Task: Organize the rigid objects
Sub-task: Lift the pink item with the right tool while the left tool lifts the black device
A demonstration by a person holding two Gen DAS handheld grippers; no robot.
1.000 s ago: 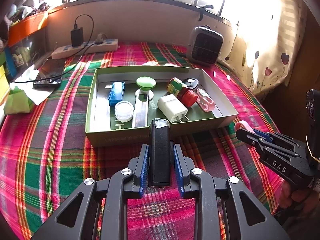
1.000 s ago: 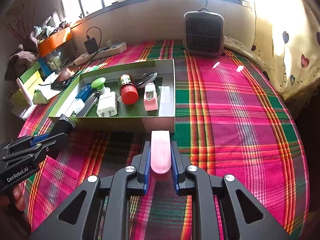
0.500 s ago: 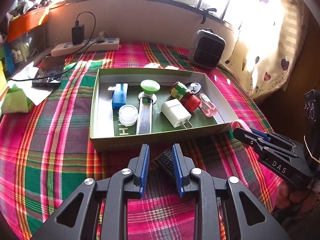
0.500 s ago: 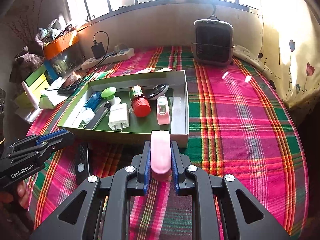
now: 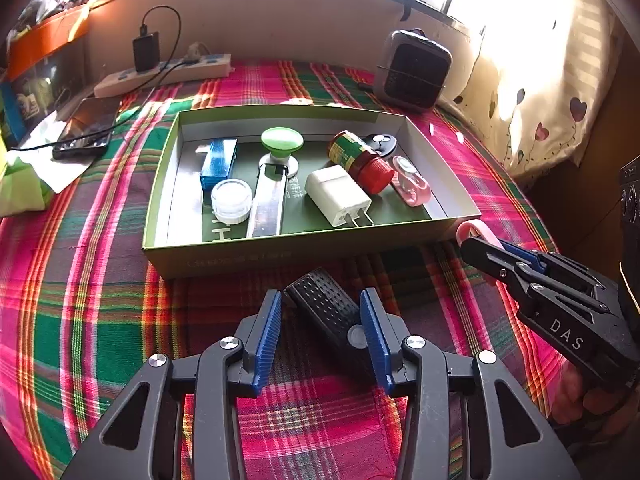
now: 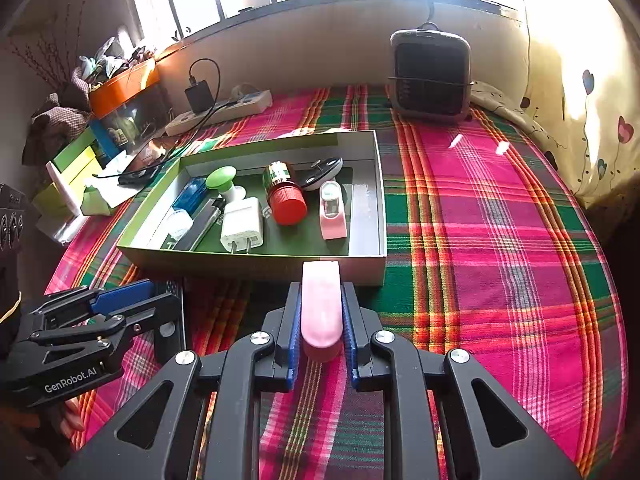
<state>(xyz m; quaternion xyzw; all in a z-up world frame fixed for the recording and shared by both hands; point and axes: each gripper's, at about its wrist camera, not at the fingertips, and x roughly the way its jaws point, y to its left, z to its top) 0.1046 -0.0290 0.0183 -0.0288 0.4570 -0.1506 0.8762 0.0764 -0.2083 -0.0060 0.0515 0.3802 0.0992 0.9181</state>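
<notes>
A black ribbed device (image 5: 324,312) lies slanted on the plaid cloth, just in front of the green box (image 5: 280,252). My left gripper (image 5: 321,298) straddles it with its jaws opening, and the pads do not squeeze it. My right gripper (image 6: 321,292) is shut on a pink rounded object (image 6: 321,304), held near the box's front right corner. The left wrist view shows that gripper (image 5: 480,244) at the right, the pink tip (image 5: 470,228) poking out. In the right wrist view the left gripper (image 6: 132,300) hides most of the black device (image 6: 174,320).
The box holds a blue case (image 5: 218,158), a clear jar (image 5: 231,200), a green-capped item (image 5: 280,142), a white charger (image 5: 338,196), a red-capped bottle (image 5: 360,158) and a pink item (image 5: 410,184). A small heater (image 5: 412,68), power strip (image 5: 168,76) and phone (image 5: 86,128) lie beyond.
A second ago my left gripper held the black device; it then lay on the cloth, and the jaws have since spread wide. The right gripper still grips the pink object.
</notes>
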